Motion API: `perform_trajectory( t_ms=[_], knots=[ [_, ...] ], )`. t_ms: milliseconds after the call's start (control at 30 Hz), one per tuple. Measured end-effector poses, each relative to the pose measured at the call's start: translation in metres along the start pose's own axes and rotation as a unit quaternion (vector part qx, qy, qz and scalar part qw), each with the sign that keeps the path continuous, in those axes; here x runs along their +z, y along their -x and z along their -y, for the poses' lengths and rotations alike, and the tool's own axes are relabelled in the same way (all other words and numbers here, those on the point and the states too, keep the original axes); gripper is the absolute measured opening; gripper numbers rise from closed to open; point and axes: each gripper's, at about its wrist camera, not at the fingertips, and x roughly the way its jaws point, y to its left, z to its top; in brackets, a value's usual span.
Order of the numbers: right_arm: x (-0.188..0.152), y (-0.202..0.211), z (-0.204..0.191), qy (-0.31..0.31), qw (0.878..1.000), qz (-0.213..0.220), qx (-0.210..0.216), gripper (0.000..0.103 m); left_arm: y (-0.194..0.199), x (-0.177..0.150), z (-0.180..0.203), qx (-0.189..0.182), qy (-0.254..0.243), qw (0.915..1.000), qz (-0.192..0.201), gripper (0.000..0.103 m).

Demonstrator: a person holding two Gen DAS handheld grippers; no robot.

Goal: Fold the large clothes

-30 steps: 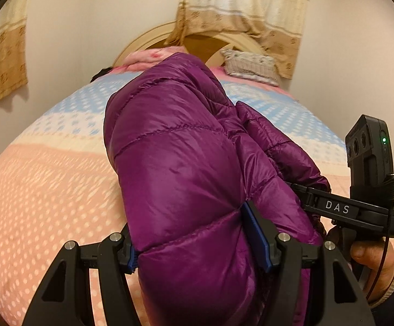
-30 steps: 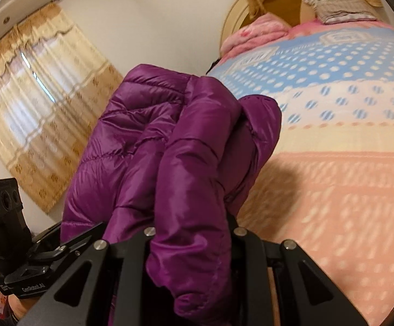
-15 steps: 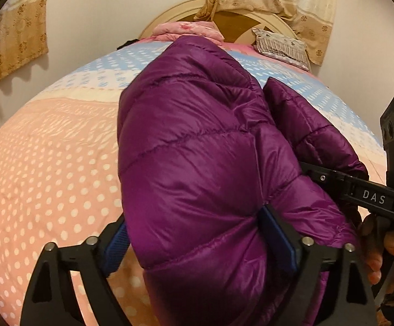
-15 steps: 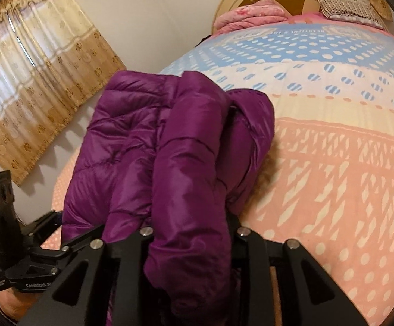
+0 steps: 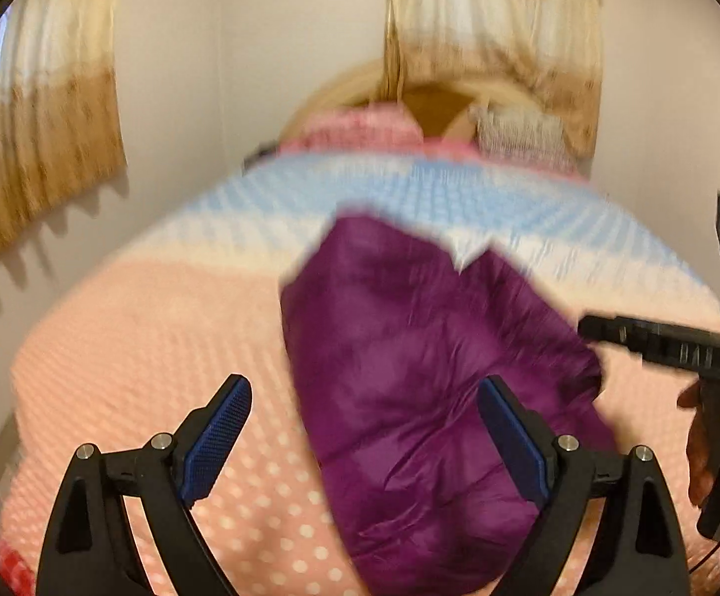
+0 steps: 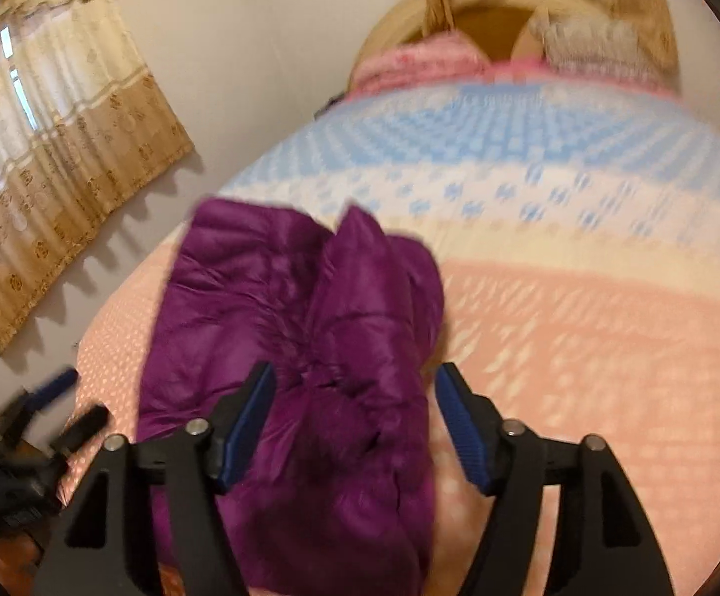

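Observation:
The purple puffer jacket (image 5: 409,372) lies as a folded bundle on the pink dotted bedcover (image 5: 136,347). My left gripper (image 5: 364,392) hovers over its near end, open, with its blue pads clear of the fabric. In the right wrist view the jacket (image 6: 300,328) sits left of centre on the bedcover (image 6: 583,347). My right gripper (image 6: 355,375) is above the jacket's near part; its jaws are opening and the pads (image 6: 255,407) do not press on the cloth. The right gripper's finger (image 5: 658,342) reaches in from the right, and the left gripper's pad (image 6: 54,387) shows at the lower left. Both views are blurred.
The bedcover turns cream and blue toward the headboard (image 5: 360,84), where a pink blanket (image 5: 360,129) and a grey pillow (image 5: 524,139) lie. Beige curtains (image 6: 62,159) hang on the left wall. A hand (image 5: 707,427) holds the right gripper's handle.
Both grippers have let go of the jacket and pulled back from it. The jacket, held up before, now rests on the bed.

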Motion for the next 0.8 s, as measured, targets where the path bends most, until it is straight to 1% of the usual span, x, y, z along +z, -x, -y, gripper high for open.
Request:
perform_trajectory(
  t_ms=[33,100,133,167,333,500,800],
  knots=[
    [-0.001,0.014,-0.006,0.008,1.000,0.014,-0.009,0.077,0.018,0.008,0.003,0.004,-0.012,0.9996,0.023,0.093],
    [-0.002,0.043,-0.020,0.027,0.998,0.046,-0.020,0.081,0.041,0.020,0.002,0.008,-0.016,0.9983,0.055,0.093],
    [-0.004,0.059,-0.030,0.039,0.997,0.063,-0.023,0.082,0.051,0.023,0.001,0.001,-0.013,0.9976,0.068,0.094],
    [-0.003,0.065,-0.035,0.044,0.996,0.070,-0.023,0.082,0.055,0.027,-0.001,-0.002,-0.011,0.9973,0.072,0.094],
    [-0.003,0.092,-0.057,0.067,0.993,0.094,-0.026,0.083,0.068,0.030,-0.002,-0.011,-0.013,0.9969,0.077,0.094],
    [-0.005,0.101,-0.054,0.063,0.992,0.105,-0.027,0.083,0.083,0.029,0.001,-0.020,-0.016,0.9959,0.087,0.095],
    [-0.007,0.110,-0.053,0.067,0.991,0.111,-0.019,0.084,0.081,0.030,0.010,-0.024,-0.021,0.9957,0.087,0.095]
  ],
)
